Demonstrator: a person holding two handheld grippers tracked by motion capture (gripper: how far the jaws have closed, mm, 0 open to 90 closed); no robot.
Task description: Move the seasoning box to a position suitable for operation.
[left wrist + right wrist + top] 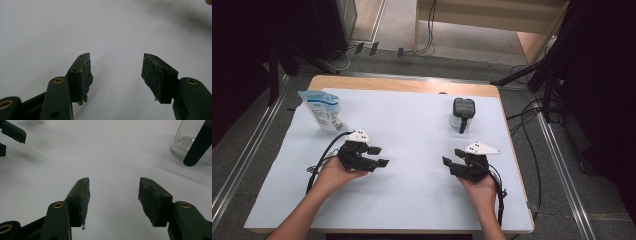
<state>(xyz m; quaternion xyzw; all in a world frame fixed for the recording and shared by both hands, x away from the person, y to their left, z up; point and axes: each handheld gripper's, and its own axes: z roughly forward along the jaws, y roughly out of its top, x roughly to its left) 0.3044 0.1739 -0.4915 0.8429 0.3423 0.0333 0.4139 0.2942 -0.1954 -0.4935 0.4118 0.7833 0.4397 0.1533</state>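
My left gripper (379, 156) rests at the left of the white table sheet (412, 190) and points right. Its jaws stand open over bare sheet, as the left gripper view (116, 67) confirms. My right gripper (451, 159) lies at the right and points left. It is open too, with nothing between the pads (113, 192). A blue and white pouch (322, 111) stands at the far left. At the far right stands a clear glass jar (462, 115) with a black lid and a black handle hanging down its side (198, 143).
The sheet covers a wooden table (402, 85) whose far edge shows bare. Metal rails (562, 165) run along both sides on the floor, with cables (527, 115) at the right and behind. The left gripper's jaws (11, 135) appear far off in the right gripper view.
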